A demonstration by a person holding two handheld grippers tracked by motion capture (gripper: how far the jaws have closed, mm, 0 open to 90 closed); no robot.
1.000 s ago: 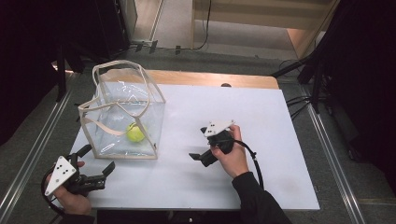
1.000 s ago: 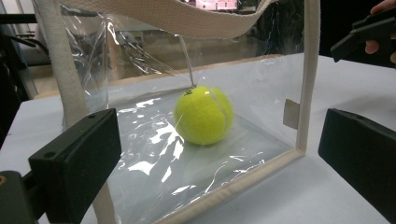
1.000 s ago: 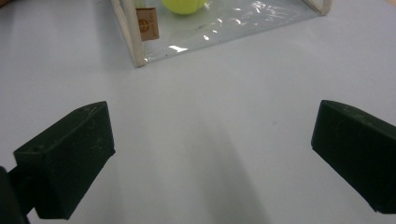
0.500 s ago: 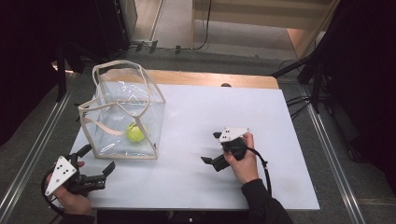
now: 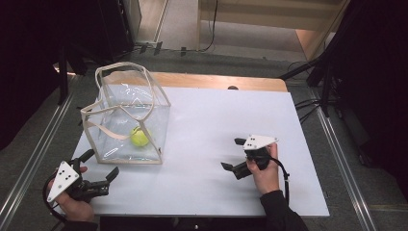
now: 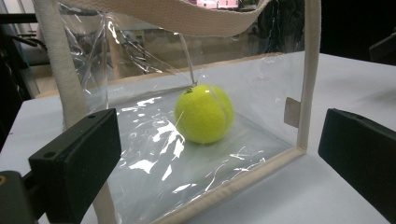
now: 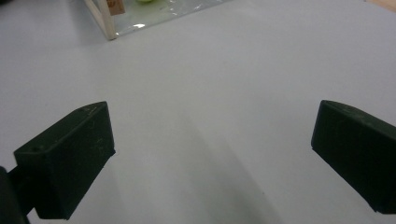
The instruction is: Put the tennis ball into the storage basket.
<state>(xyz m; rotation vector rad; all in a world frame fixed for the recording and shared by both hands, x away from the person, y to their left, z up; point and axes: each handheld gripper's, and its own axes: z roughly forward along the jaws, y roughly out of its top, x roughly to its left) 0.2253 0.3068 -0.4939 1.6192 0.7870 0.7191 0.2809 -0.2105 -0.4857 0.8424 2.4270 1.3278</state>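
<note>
- While both hands rest low on the white bench [image 5: 202, 125], the left claw [image 5: 103, 166] sits at the near left corner with its jaws spread wide and nothing between them.
- From the high view, that left claw points toward the near side of a clear bag [image 5: 126, 120], which stands upright just beyond it, close but apart from the jaws.
- Cream-coloured webbing edges the clear bag, and its handle loops rise above the open top.
- Inside the bag, a yellow-green tennis ball [image 5: 140, 136] lies on the bag's floor, toward the near right corner as the high view shows it.
- Seen from the left gripper view, the tennis ball [image 6: 204, 113] rests behind the transparent front wall, framed between the two black jaws, with one handle strap [image 6: 187, 18] arching across above it.
- The right claw [image 5: 235, 155] lies on the bare bench to the right of the middle, well apart from the bag, held in the person's right hand [image 5: 264, 171].
- Its jaws also stand released and wide apart; the right gripper view shows plain white bench [image 7: 196, 93] between them and nothing gripped.
- At the top edge of the right gripper view, a corner of the clear bag [image 7: 112, 21] appears far off.
- Past the far edge of the white surface runs a wooden strip [image 5: 221, 81] of the bench.
</note>
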